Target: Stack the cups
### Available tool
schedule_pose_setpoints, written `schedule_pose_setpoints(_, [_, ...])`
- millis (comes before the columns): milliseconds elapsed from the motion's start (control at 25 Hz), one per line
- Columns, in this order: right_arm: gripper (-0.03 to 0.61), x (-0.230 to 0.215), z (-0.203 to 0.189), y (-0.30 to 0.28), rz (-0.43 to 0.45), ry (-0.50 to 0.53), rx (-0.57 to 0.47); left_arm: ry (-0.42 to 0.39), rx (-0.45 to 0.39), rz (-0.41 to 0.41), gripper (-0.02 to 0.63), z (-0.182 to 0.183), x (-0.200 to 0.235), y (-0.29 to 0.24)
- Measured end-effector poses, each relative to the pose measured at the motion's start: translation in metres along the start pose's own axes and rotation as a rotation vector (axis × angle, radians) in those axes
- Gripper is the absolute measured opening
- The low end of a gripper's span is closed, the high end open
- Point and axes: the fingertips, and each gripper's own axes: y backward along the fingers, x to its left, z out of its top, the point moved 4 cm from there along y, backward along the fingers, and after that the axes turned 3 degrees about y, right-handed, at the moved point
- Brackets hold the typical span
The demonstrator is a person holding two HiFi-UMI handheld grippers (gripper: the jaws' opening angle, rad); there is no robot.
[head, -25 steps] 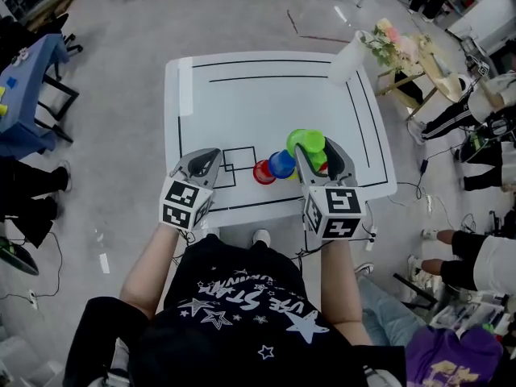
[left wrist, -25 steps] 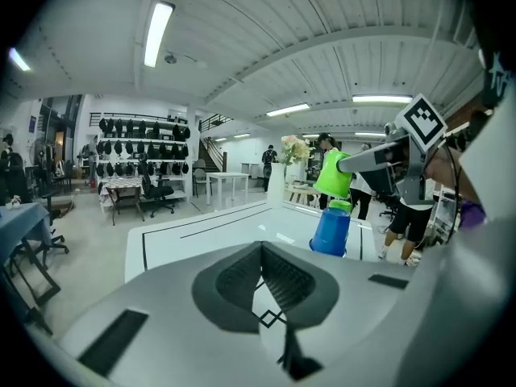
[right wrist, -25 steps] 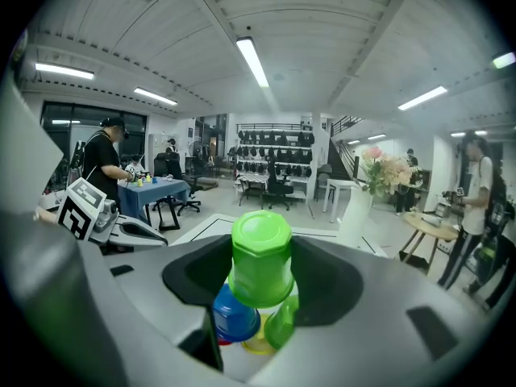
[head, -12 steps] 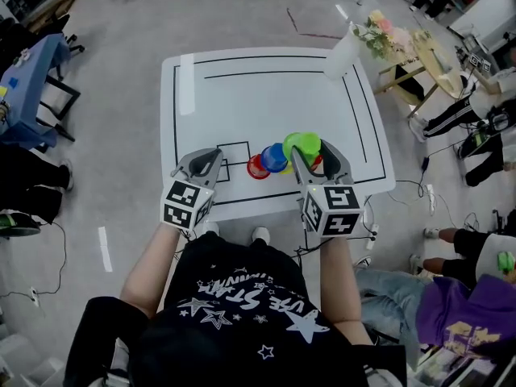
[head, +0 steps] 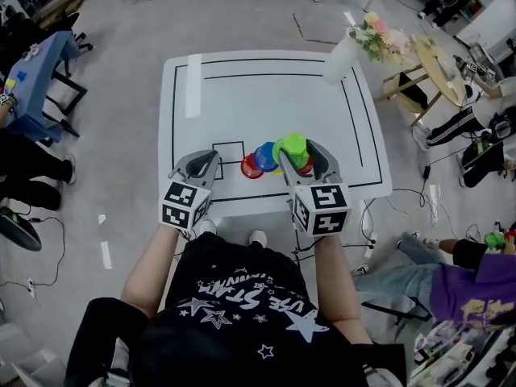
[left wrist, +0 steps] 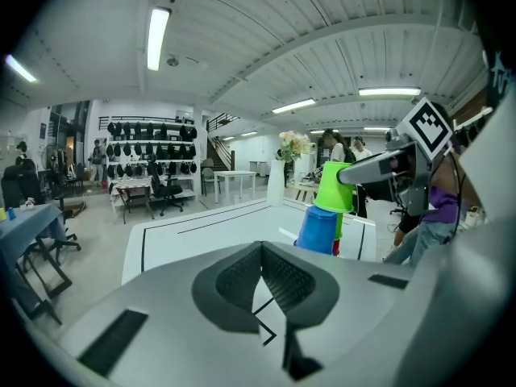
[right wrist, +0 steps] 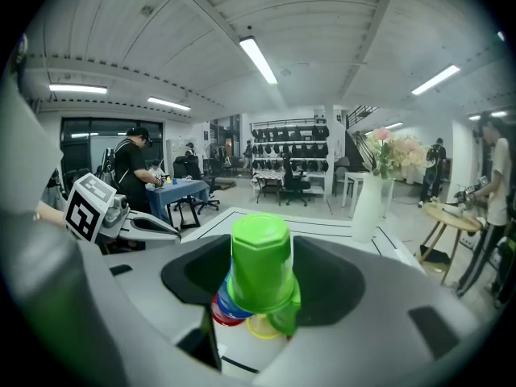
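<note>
Green upturned plastic cup [head: 292, 147], likely light, slick and squashable, sits clamped mid-wall in the right claw [head: 297, 153] over the blue plastic cup [head: 265, 156] at the tabletop's [head: 266, 103] five o'clock; left claw [head: 205, 160] closed, empty.

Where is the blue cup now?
Head view: the blue cup sits near the front edge of the table, between the red cup and the green cup the right gripper holds.

Cups [head: 260, 160] stood clustered at the near right of the table [head: 242, 95], the top cup [head: 292, 146] over them between the jaws of the right hand-held gripper [head: 297, 156] (the left hand-held gripper [head: 208, 156] lay just left); a vase [head: 339, 55] stood at the far right corner.
</note>
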Motion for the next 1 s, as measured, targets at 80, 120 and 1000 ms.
schedule_pose_setpoints(80, [0.259, -0.001, 0.001, 0.001, 0.026, 0.009, -0.011, 0.008, 0.000, 0.027, 0.011, -0.001, -0.003, 0.003])
schedule_pose_setpoints(120, [0.270, -0.001, 0.002, 0.002, 0.040, 0.013, -0.017, 0.013, -0.002, 0.042, 0.011, -0.002, -0.005, 0.005])
schedule_pose_setpoints(1000, [0.278, -0.009, -0.026, 0.036, 0.106, 0.089, -0.102, 0.115, -0.009, 0.200, 0.011, -0.050, -0.037, 0.050])
